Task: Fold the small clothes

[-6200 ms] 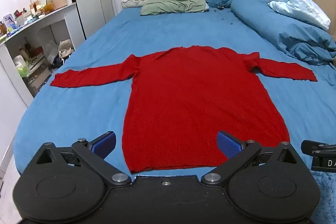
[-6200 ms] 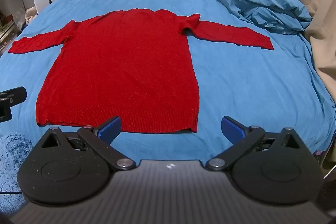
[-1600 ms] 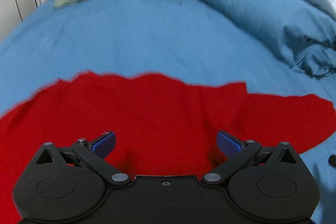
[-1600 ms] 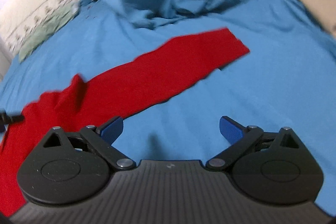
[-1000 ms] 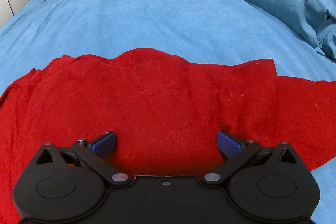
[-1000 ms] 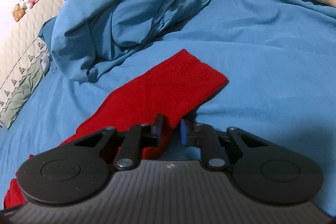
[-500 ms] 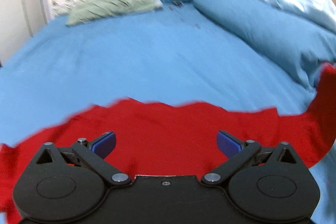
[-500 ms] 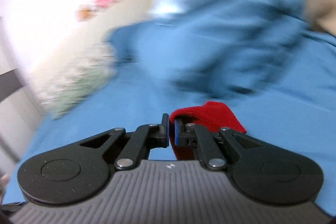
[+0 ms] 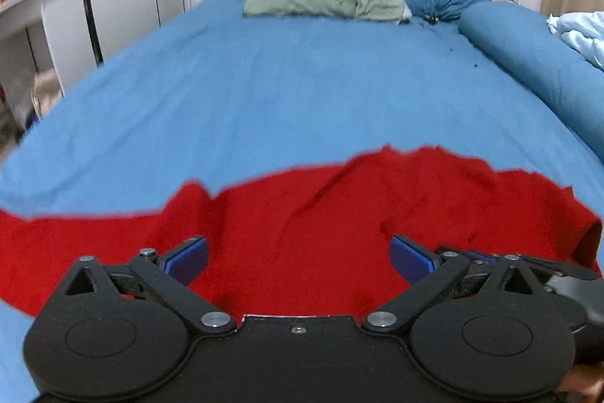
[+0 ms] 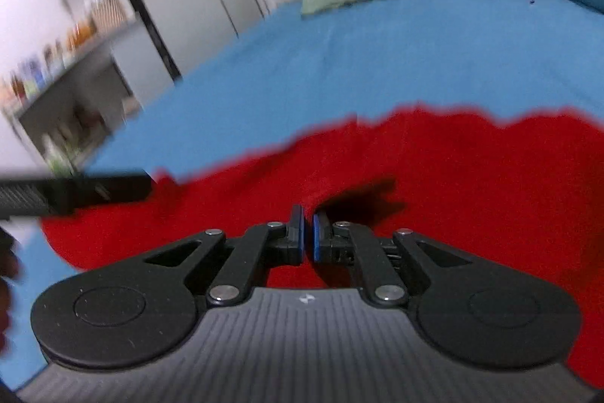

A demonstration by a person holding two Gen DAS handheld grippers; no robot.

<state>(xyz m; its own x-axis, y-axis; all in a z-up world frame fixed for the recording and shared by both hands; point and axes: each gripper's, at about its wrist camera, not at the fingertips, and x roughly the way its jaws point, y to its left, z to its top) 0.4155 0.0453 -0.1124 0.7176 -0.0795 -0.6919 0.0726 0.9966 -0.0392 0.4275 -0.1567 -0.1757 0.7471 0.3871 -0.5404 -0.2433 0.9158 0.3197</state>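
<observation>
Two grippers over the red sweater (image 9: 302, 214) mid-bed: right gripper (image 10: 307, 238) pinched on its sleeve, left gripper (image 9: 298, 259) wide open, so the knit could slip and bunch the fold.

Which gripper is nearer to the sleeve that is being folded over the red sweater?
Right. The right gripper is shut on the sleeve itself; the left gripper hovers open over the red sweater body, beside it.
</observation>
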